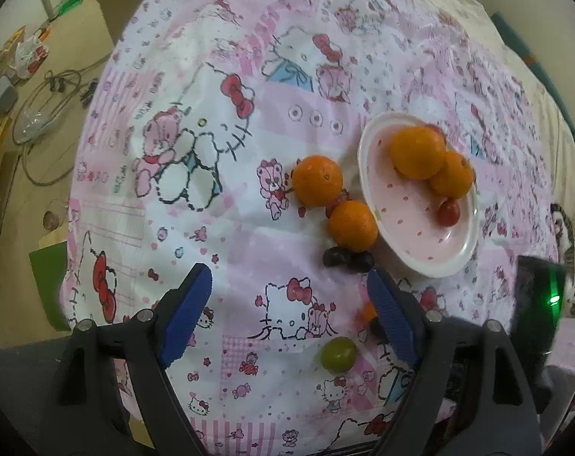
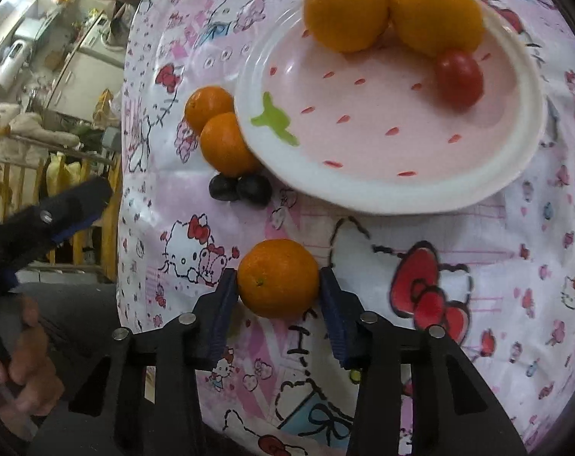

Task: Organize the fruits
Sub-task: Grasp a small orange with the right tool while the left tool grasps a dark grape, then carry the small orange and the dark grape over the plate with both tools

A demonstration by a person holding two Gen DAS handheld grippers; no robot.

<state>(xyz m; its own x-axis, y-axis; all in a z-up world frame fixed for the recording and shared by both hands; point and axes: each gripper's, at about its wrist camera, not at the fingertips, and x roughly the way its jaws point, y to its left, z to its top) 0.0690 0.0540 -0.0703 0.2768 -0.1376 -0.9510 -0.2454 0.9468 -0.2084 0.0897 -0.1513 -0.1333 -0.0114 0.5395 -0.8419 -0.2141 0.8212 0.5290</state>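
Printed cotton-like cloth (image 2: pixel 477 228) covers the surface, matt and faintly wrinkled. The plate (image 2: pixel 325 174) looks glazed ceramic, glossy. Oranges (image 2: pixel 277 279) show dimpled, slightly shiny peel. Tong pads (image 2: pixel 222 311) are ribbed blue rubber on matt black plastic.

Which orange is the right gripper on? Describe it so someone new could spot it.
Start at the pink strawberry-print plate on the cartoon-cat cloth. Nearer the camera than its rim, one orange sits alone between the blue pads of the right gripper. The other oranges lie in pairs, on the plate or against its left rim.
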